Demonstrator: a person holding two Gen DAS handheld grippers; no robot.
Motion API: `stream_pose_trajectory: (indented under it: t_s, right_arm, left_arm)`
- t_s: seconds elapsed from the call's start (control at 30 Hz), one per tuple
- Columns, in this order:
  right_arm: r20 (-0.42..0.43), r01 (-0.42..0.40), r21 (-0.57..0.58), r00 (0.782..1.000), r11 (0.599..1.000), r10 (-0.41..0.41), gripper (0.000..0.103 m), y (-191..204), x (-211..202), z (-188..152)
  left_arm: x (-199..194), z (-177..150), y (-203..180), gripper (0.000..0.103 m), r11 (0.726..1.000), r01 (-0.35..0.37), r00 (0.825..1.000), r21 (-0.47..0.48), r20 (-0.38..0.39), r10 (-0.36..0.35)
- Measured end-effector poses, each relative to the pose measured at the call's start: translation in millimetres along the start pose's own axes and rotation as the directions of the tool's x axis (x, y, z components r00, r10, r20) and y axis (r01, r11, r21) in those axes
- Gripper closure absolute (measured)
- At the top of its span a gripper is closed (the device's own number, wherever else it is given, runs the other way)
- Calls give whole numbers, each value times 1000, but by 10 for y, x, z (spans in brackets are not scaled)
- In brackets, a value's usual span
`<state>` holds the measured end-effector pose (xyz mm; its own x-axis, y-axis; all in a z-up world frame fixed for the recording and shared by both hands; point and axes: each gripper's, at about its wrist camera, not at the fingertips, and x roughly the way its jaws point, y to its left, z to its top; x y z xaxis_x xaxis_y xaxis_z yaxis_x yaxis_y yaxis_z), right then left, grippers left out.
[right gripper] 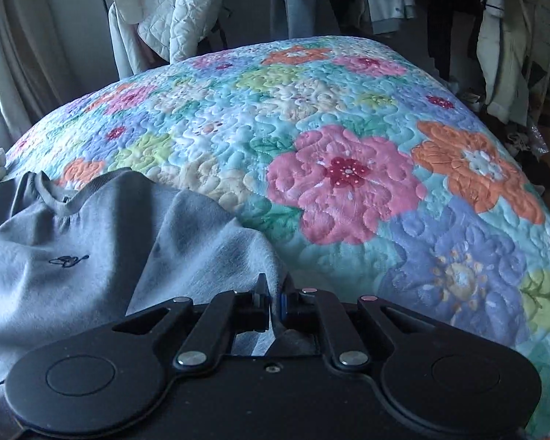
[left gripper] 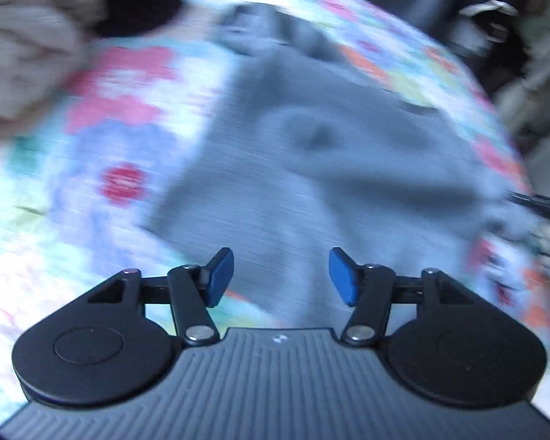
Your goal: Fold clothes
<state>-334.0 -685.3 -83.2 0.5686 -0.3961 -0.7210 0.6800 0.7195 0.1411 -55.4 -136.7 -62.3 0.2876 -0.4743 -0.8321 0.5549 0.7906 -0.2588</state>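
Note:
A grey-blue sweatshirt (right gripper: 73,242) with a ribbed collar and a small dark chest logo lies on a flowered quilt (right gripper: 348,168). My right gripper (right gripper: 273,299) is shut on a fold of the sweatshirt at its right edge, and cloth passes between the jaws. In the left wrist view, which is blurred, the same sweatshirt (left gripper: 311,154) spreads ahead on the quilt (left gripper: 121,117). My left gripper (left gripper: 280,275) is open and empty, its blue pads (left gripper: 222,275) wide apart just above the cloth.
A beige garment (left gripper: 25,44) and a black one (left gripper: 135,0) lie at the far left of the bed. Hanging clothes (right gripper: 502,36) and a quilted white jacket (right gripper: 172,11) stand behind the bed. The floor at the right holds clutter (right gripper: 531,139).

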Motion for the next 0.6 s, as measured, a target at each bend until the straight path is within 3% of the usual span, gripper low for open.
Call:
stream_pose_trajectory:
  t_s: [0.1, 0.13, 0.17, 0.2, 0.23, 0.27, 0.3, 0.37, 0.43, 0.47, 0.5, 0.53, 0.6]
  right_arm:
    - [8, -1, -4, 1000, 1000, 1, 94, 28, -44, -7]
    - [9, 5, -10, 1000, 1000, -5, 87, 38, -70, -17]
    - [17, 20, -15, 1000, 1000, -20, 70, 55, -121, -34]
    - [34, 50, -17, 998, 999, -50, 64, 82, -212, -62]
    - [50, 67, -30, 997, 997, -65, 63, 129, -324, -86]
    - [62, 64, -57, 996, 996, -60, 62, 206, -468, -105]
    - [73, 57, -93, 996, 994, -50, 60, 300, -616, -120]
    - [56, -6, -164, 998, 986, 15, 38, 510, -863, -143]
    - [0, -117, -198, 993, 973, 119, 28, 686, -1021, -165]
    - [-73, -232, -164, 972, 959, 222, 27, 733, -973, -174]
    - [-140, -335, -115, 938, 935, 318, 27, 785, -911, -214]
    - [-199, -416, -52, 895, 908, 399, 27, 848, -814, -312]
    - [-265, -501, 50, 827, 864, 495, 27, 985, -544, -537]
  left_arm:
    - [371, 14, 128, 42, 998, -66, 997, -3, -35, 66]
    - [497, 3, 153, 42, 997, -83, 996, -5, -46, 83]
    - [575, -13, 125, 50, 994, -107, 993, 6, -48, 108]
    - [522, -11, 52, 57, 991, -131, 991, 30, -35, 132]
    - [468, -9, -20, 62, 987, -154, 988, 54, -20, 155]
    - [415, -7, -93, 81, 981, -177, 984, 78, -5, 178]
    - [362, -5, -166, 86, 974, -201, 980, 101, 10, 201]
    - [231, 5, -327, 83, 958, -248, 969, 146, 52, 243]
    - [-19, 38, -574, 81, 949, -252, 964, 188, 136, 229]
    - [-124, 49, -698, 74, 950, -233, 966, 208, 167, 200]
    - [-188, 54, -818, 64, 955, -188, 973, 230, 177, 149]
    - [-252, 59, -938, 61, 957, -143, 978, 252, 185, 97]
    - [-311, 47, -1200, 60, 949, -34, 985, 313, 169, -21]
